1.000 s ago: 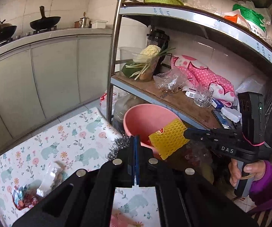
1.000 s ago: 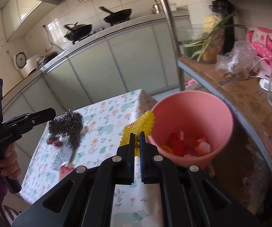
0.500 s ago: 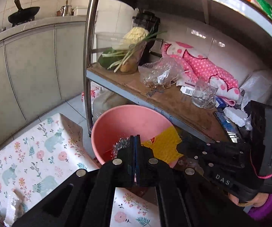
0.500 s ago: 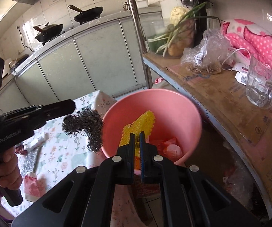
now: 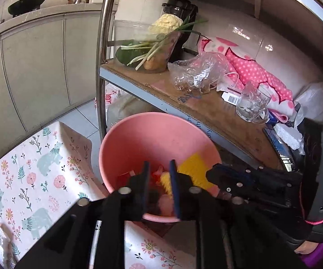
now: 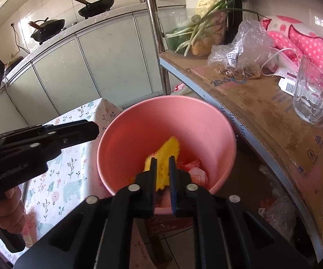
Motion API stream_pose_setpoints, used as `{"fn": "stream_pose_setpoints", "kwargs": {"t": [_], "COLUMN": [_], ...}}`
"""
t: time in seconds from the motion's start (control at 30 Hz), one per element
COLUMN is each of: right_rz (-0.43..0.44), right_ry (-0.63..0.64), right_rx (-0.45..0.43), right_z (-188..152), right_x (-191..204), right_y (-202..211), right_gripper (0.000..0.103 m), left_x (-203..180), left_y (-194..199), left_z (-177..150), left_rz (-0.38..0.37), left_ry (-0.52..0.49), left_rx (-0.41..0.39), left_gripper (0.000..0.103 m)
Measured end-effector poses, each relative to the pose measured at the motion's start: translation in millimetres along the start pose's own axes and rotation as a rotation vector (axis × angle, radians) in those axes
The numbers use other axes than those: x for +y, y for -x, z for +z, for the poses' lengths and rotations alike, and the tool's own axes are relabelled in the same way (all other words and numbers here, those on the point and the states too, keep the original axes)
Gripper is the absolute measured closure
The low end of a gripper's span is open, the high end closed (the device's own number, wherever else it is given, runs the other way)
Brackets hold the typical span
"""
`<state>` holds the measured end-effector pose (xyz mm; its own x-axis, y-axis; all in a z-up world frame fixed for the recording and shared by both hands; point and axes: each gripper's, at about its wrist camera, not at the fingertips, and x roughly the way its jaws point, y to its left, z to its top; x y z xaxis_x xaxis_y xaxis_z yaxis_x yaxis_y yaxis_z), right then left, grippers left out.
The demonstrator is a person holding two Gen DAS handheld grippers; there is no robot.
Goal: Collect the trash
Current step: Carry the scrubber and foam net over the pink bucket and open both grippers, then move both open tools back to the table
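Note:
A pink bucket [image 5: 148, 134] [image 6: 139, 123] stands beside the table under the shelf, with red wrappers [image 6: 193, 168] inside. My left gripper [image 5: 159, 168] is open and empty just over the bucket's near rim; a dark clump, likely the steel wool [image 5: 153, 198], lies in the bucket below it. My right gripper [image 6: 162, 163] is open over the bucket, and the yellow mesh cloth [image 6: 166, 154] sits loose between its fingers, falling into the bucket. The cloth also shows in the left wrist view [image 5: 193, 168].
A floral tablecloth covers the table [image 5: 27, 168] to the left. A metal shelf [image 6: 262, 112] on the right holds a glass mug [image 6: 311, 98], a plastic bag [image 6: 240, 51], vegetables and pink cloth. A steel post [image 5: 103, 56] stands behind the bucket. Cabinets are beyond.
Both grippers moved from the table to over the bucket and opened. The left let go of the steel wool; the right released the yellow cloth, which drops inside.

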<state>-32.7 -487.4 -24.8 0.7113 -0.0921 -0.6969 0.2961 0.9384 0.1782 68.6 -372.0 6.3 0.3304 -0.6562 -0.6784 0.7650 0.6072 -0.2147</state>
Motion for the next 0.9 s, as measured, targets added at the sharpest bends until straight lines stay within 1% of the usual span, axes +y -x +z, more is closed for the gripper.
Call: {"fn": "stream_pose_setpoints", "kwargs": {"t": [0.13, 0.37, 0.4, 0.43, 0.63, 0.67, 0.83, 0.9], "right_rz": [-0.003, 0.000, 0.001, 0.004, 0.043, 0.054, 0.121, 0.155], "right_ry": [0.005, 0.024, 0.025, 0.026, 0.049, 0.058, 0.094, 0.107], "right_rx": [-0.001, -0.008, -0.009, -0.009, -0.027, -0.031, -0.017, -0.003], "right_z": [-0.2, -0.4, -0.7, -0.8, -3.0, -3.8, -11.4, -15.8], "right_x": [1.6, 10.2, 11.9, 13.8, 31.5, 36.1, 58.7, 68.4], "right_y": [1.1, 8.3, 9.9, 11.7, 29.6, 33.1, 44.1, 46.4], "right_gripper": [0.082, 0.080, 0.078, 0.075, 0.074, 0.074, 0.073, 0.072], "left_x": [1.8, 2.2, 2.5, 3.2, 8.4, 9.8, 23.3, 30.8], "left_y": [8.0, 20.9, 23.3, 25.8, 50.4, 54.8, 83.7, 97.1], "left_z": [1.3, 2.0, 2.2, 2.4, 2.2, 2.1, -7.3, -13.6], "left_rz": [-0.006, -0.005, -0.004, -0.002, 0.022, 0.030, 0.063, 0.083], "left_ry": [0.015, 0.028, 0.032, 0.035, 0.044, 0.045, 0.051, 0.059], "left_rx": [-0.017, -0.038, -0.040, -0.042, -0.070, -0.072, -0.084, -0.094], "left_gripper": [0.075, 0.074, 0.073, 0.073, 0.072, 0.071, 0.058, 0.057]}}
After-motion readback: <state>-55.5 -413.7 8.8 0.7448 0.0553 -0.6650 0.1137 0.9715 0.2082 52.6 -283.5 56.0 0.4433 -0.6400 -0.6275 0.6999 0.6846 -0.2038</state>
